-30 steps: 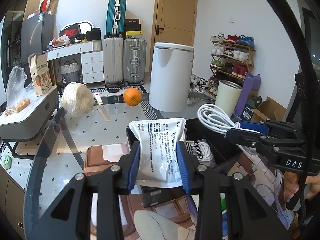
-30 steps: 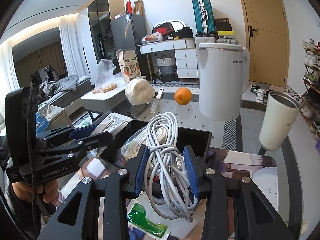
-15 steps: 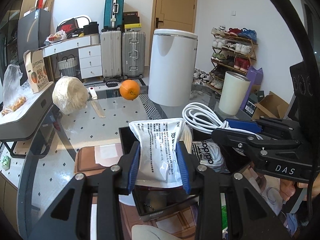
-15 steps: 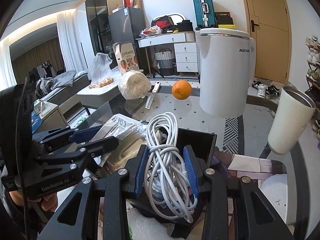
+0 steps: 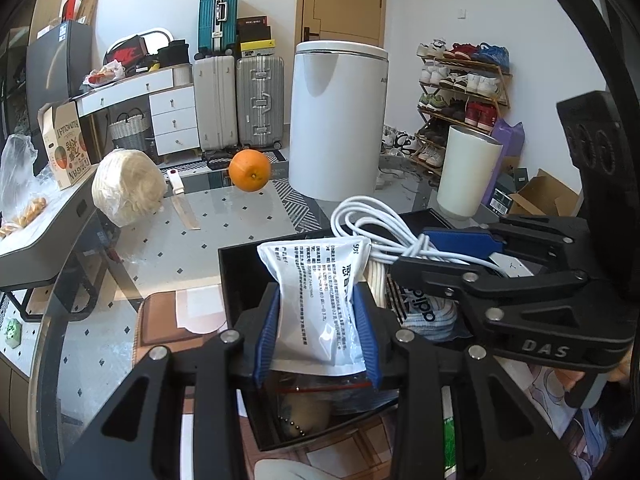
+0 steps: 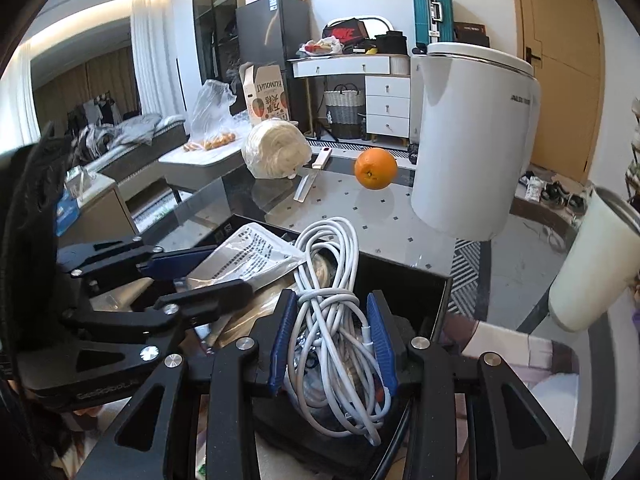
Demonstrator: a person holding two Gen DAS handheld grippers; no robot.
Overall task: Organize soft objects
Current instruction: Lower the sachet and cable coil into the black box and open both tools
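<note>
L claw (image 5: 316, 332) clamps white packet (image 5: 320, 300); R claw (image 6: 332, 340) clamps cable coil (image 6: 332, 280). Both over black box (image 5: 240, 280), claws nearly touching.

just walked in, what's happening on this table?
A person holds a gripper in each hand over an open black box on the glass table. The left gripper is shut on a white printed sachet; the right gripper is shut on a coiled white cable. Neither item has been released yet.
</note>
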